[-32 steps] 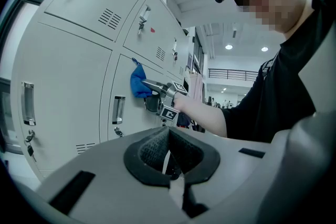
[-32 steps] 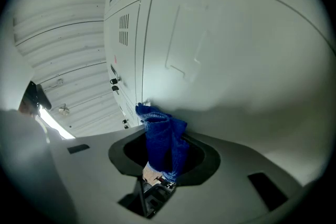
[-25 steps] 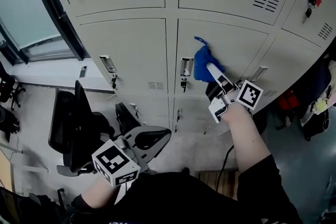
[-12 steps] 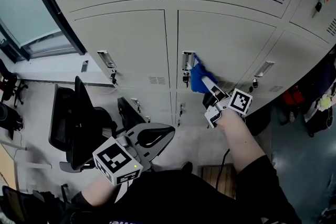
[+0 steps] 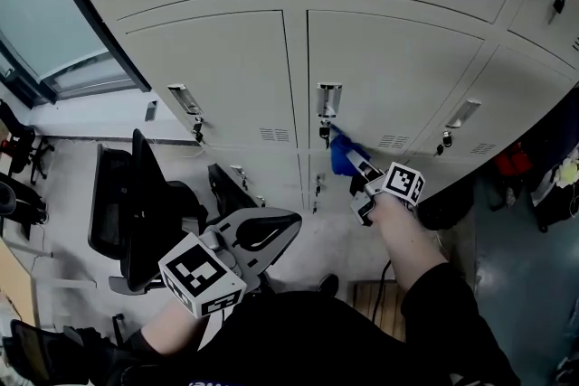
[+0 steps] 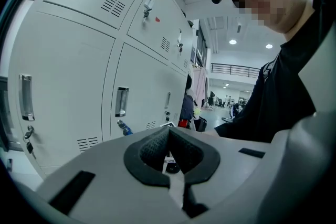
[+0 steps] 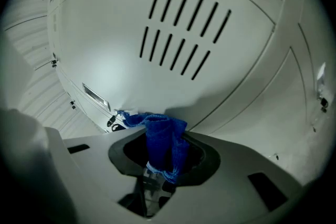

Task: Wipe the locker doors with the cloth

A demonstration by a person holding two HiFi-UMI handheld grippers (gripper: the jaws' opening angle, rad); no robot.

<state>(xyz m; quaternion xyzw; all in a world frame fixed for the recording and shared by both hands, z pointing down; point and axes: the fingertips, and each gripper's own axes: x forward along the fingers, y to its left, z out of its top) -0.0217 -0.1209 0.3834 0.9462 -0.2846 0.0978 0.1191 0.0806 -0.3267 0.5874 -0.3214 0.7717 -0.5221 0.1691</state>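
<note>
Seen from above, a person is standing before a bank of grey lockers with a claw in each hand. The right claw [image 5: 355, 167] is gripping one blue cloth [image 5: 342, 155], bunched between its closed jaws, and is holding it at the lower left corner of the middle locker door [image 5: 398, 77], just below that door's handle [image 5: 327, 95] and beside the small key [image 5: 324, 134] hanging under it. The cloth appears to be touching the door, beneath its slotted vents. The left claw [image 5: 258, 235] is hanging low near the person's body, jaws together and holding nothing. The likeliest mishap is the cloth's loose end snagging on the key or the handle, which could tug it out of the jaws; pressing too hard could also be bringing the hard jaw tips against the paint. Counting: one cloth, two claws, three doors across the middle row with three handles, parts of three more doors above, slivers of a lower row, and one black office chair [image 5: 136, 203] on the floor at the left.
</note>
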